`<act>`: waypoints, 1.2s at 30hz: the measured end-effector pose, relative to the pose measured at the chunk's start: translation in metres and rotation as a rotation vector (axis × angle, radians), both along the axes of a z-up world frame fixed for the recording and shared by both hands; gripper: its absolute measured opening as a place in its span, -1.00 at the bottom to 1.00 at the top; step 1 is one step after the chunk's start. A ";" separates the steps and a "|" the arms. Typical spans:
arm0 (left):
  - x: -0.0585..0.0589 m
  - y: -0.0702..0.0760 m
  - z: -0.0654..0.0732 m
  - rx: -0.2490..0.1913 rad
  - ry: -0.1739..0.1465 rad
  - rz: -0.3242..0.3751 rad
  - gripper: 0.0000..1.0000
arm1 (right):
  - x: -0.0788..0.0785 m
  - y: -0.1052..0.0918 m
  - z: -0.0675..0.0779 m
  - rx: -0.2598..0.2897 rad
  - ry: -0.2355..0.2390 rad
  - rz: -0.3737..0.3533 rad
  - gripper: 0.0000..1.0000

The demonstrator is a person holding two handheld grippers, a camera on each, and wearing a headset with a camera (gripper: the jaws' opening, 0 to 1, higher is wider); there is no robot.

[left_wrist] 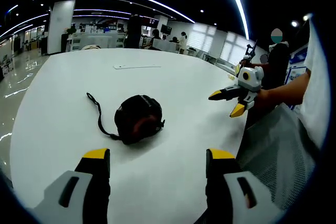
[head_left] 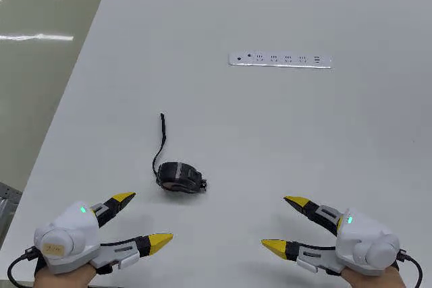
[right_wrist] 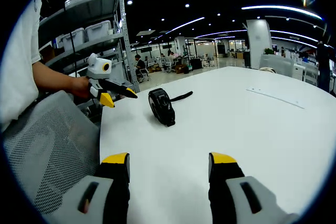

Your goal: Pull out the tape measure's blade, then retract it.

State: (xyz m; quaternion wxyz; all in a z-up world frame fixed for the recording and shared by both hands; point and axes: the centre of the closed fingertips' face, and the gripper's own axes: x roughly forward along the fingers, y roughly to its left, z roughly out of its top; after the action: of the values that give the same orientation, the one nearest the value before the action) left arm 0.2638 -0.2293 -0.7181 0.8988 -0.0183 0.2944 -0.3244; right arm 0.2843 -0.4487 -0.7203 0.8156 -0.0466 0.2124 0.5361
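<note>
Looks like the opening step: no hold yet on the tape [head_left: 179,177], no blade drawn out. Lies on the white table [head_left: 283,133] a little left of centre, near the front edge, closer to the left gripper [head_left: 150,216] than to the right gripper [head_left: 275,220]. Hover low by the near edge, well apart, each with jaws spread wide and nothing between them (same wide gap in each gripper's own view).

Next, probably: pin the case with the left gripper, as the nearer one, then reach in with the right for the hook at the mouth and pinch it. Calls for a firm clamp on a rounded black case, liable to roll or skid, and a fine nip on a very small tab.

Seems to stand on edge, with the long axis running left to right, roughly along the near edge of the table. Points its mouth end, marked by a small nub, rightward; trails its strap [head_left: 162,141] from the left end away from the person. Cannot make out the hook itself.
</note>
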 end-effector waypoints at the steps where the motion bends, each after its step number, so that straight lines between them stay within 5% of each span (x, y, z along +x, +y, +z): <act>1: 0.001 0.000 -0.001 -0.002 0.000 -0.001 0.44 | 0.001 0.001 -0.001 -0.001 0.002 0.002 0.21; 13: 0.015 -0.003 -0.002 0.002 0.005 -0.051 0.45 | 0.007 0.017 -0.004 0.015 0.006 0.051 0.19; 23: 0.020 -0.002 -0.009 0.056 0.016 -0.104 0.37 | 0.013 0.028 -0.007 0.024 0.015 0.078 0.19; 36: 0.030 -0.003 -0.012 0.074 0.016 -0.147 0.38 | 0.021 0.037 -0.016 0.023 0.025 0.098 0.18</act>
State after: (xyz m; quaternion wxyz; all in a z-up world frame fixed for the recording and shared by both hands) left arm 0.2935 -0.2318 -0.7299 0.8702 0.0340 0.3137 -0.3784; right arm 0.3052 -0.4121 -0.7361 0.7862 -0.0410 0.2138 0.5784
